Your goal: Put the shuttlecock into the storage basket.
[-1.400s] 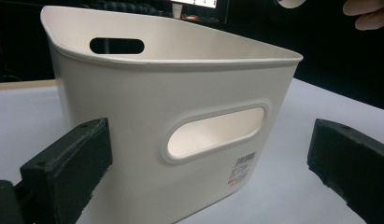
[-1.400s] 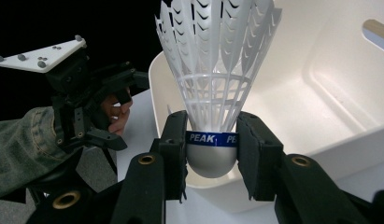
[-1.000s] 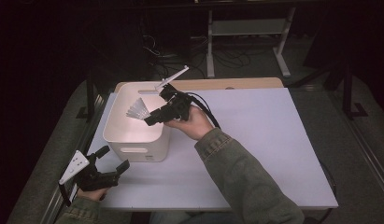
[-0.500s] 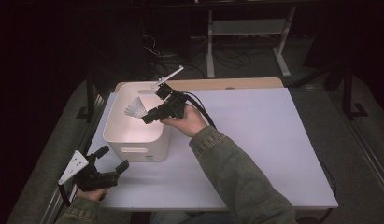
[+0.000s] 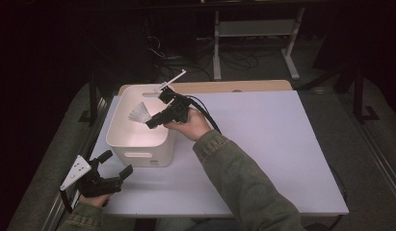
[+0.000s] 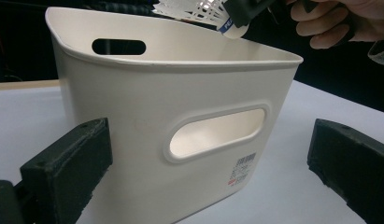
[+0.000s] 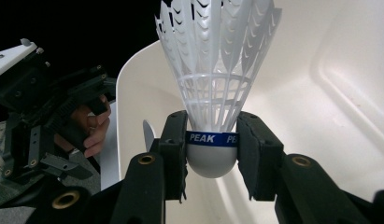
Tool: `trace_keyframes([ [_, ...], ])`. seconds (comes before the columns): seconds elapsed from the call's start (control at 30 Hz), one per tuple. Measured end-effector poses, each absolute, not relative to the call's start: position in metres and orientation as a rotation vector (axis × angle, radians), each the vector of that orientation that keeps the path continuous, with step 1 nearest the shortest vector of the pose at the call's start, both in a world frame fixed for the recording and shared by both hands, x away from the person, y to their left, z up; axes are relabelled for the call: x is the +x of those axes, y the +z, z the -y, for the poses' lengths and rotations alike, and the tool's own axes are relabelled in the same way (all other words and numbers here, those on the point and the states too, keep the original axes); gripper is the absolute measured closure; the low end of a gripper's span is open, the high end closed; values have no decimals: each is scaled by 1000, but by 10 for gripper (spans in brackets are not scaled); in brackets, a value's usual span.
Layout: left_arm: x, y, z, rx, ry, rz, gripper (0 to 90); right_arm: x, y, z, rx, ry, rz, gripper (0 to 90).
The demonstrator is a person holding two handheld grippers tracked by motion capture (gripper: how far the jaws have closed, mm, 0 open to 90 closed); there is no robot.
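A white plastic shuttlecock (image 7: pixel 213 93) with a blue band marked PEAK is clamped at its cork between the pads of my right gripper (image 7: pixel 212 149). In the high view that right gripper (image 5: pixel 154 121) holds the shuttlecock (image 5: pixel 138 113) over the open top of a white plastic bin (image 5: pixel 138 154), feathers pointing left. From the left gripper view the shuttlecock (image 6: pixel 199 11) hangs above the bin's rim (image 6: pixel 180 63). My left gripper (image 5: pixel 111 166) rests near the table's front left corner, jaws wide apart and empty, facing the bin's handle cut-out (image 6: pixel 215 133).
The bin stands at the left of a white tabletop (image 5: pixel 263 144), which has a wooden strip (image 5: pixel 224 86) along its far edge. Dark floor, cables and a metal stand (image 5: pixel 253 33) lie beyond. The table's right half is bare.
My right gripper has carried the shuttlecock slightly left and down, further over the bin's opening. The left gripper has stayed where it was.
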State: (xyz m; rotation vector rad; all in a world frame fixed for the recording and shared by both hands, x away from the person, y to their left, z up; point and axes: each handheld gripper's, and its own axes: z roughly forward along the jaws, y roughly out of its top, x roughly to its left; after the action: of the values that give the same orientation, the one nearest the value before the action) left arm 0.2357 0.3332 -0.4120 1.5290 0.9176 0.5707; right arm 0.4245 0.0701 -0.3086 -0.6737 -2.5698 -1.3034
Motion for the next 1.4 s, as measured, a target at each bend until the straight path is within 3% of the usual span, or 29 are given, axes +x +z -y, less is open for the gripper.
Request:
trace_keyframes([
  [0.4, 236, -412, -333, 1523, 568, -916, 0, 429, -317, -79, -672, -1284, 2574, 619],
  [0.5, 236, -412, -334, 1539, 573, -915, 0, 430, -319, -81, -678, -1280, 2570, 522],
  [0.8, 236, -412, -333, 1519, 567, -917, 0, 430, -316, -77, -682, -1328, 2535, 355],
  [1.03, 235, -412, -334, 1528, 569, -916, 0, 427, -310, -73, -636, -1364, 2597, 139],
  [1.1, 235, -412, -334, 1528, 570, -913, 0, 426, -308, -72, -633, -1376, 2599, 119],
  [1.2, 236, -412, -333, 1518, 570, -911, 0, 424, -306, -71, -632, -1385, 2653, 0],
  [1.4, 235, -412, -334, 1527, 571, -912, 0, 420, -302, -63, -627, -1454, 2634, 0],
])
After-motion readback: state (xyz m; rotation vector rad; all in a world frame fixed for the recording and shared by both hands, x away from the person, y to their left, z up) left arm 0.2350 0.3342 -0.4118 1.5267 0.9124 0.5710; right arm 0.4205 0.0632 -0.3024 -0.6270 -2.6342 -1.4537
